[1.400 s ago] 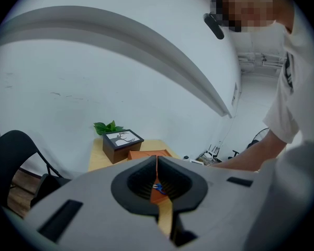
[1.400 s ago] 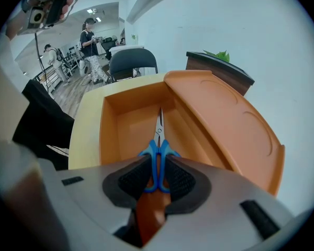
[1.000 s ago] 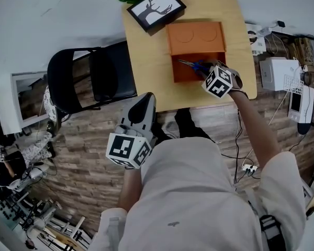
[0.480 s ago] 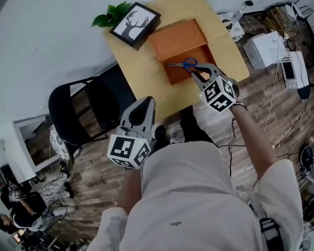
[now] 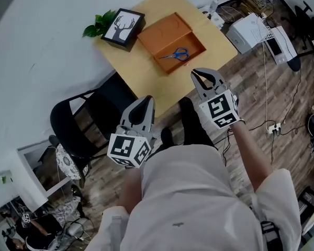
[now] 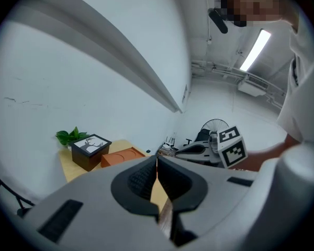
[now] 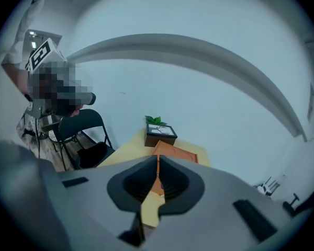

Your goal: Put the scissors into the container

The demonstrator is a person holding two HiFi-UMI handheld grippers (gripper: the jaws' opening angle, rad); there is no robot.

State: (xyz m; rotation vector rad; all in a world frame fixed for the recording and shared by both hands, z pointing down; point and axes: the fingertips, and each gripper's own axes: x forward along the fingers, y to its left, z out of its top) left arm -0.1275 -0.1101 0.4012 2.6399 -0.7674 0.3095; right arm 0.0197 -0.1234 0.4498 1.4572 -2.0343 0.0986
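Scissors [image 5: 175, 55] now lie in the container [image 5: 165, 33], upper centre, so the task looks done; right gripper [image 5: 204, 73] is drawn back, left gripper [image 5: 146, 99] idle; both fingers closed, empty.

The orange container [image 5: 166, 33] is open on top with clear air above, and bare bench [image 5: 142, 71] runs along its near side. A framed deer picture [image 5: 123, 26] (plant [image 5: 97, 29] beside it) crowds one end; a black folding chair [image 5: 78, 124] blocks the bench's left edge
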